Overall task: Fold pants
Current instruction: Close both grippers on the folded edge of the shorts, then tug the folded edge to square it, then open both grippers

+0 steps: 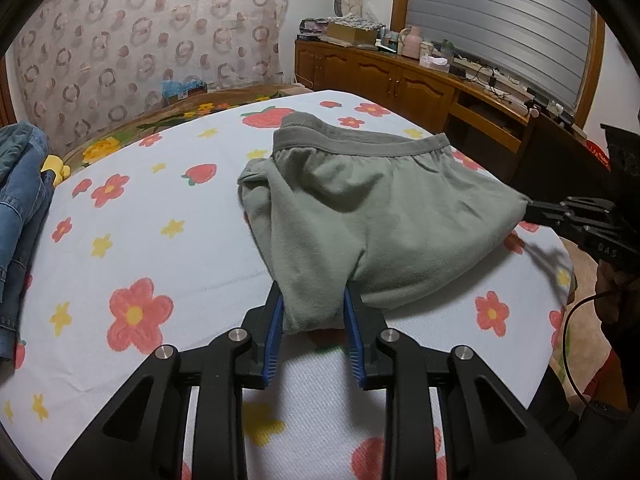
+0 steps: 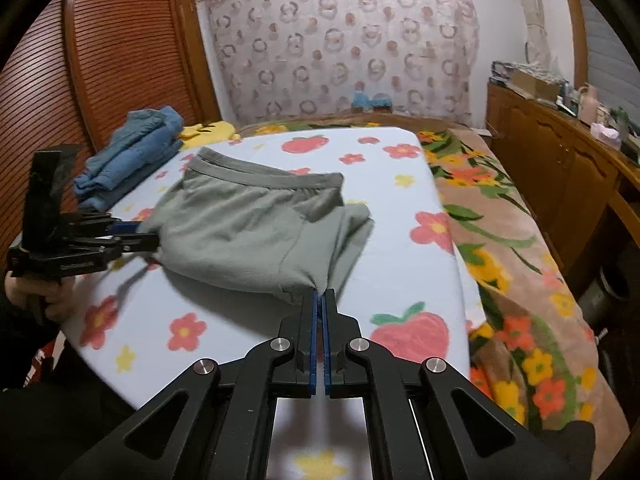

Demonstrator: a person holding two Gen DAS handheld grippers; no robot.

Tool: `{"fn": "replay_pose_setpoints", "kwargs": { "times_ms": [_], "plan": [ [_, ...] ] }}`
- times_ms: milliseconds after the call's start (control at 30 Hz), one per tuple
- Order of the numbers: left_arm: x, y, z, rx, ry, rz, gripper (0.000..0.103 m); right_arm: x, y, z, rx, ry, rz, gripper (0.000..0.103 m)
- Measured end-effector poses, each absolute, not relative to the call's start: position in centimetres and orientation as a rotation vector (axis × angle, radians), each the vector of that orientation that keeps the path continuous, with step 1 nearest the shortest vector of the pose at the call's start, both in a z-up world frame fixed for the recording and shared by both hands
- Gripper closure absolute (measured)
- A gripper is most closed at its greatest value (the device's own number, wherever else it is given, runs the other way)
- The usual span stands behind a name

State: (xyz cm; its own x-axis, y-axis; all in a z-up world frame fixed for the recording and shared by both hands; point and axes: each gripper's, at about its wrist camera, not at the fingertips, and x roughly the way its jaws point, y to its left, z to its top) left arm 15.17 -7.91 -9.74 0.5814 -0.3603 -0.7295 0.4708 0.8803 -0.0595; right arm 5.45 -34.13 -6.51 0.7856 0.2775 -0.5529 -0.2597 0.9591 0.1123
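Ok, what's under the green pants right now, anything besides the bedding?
Only the flower-print sheet shows around the green pants. Both the left gripper and right gripper pinch folded corners. Whatever lies beneath the fabric itself is covered, so I cannot tell.

Both wrist cams low over bed [image 1: 168,184], close, facing inward from adjacent sides; shared: green pants [image 1: 360,208] [image 2: 248,224].

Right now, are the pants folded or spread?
Folded: the pants lie doubled over, layers stacked below the waistband, both grippers pinching corners.
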Motion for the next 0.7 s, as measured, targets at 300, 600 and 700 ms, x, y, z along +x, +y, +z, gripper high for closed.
{"fn": "replay_pose_setpoints", "kwargs": {
  "times_ms": [300,600,700],
  "plan": [
    [15.0,-7.9,-9.5,0.142,0.807,-0.494,0.081,5.4,-34.2,-6.3,0.034,0.616,0.321,0.102],
    [14.0,-7.3,-8.7,0.131,0.792,-0.492,0.085,5.3,-34.4,-6.3,0.021,0.615,0.322,0.102],
    [13.7,-7.5,-8.4,0.131,0.792,-0.503,0.085,5.3,-34.5,-6.1,0.023,0.613,0.326,0.102]
  ]
}}
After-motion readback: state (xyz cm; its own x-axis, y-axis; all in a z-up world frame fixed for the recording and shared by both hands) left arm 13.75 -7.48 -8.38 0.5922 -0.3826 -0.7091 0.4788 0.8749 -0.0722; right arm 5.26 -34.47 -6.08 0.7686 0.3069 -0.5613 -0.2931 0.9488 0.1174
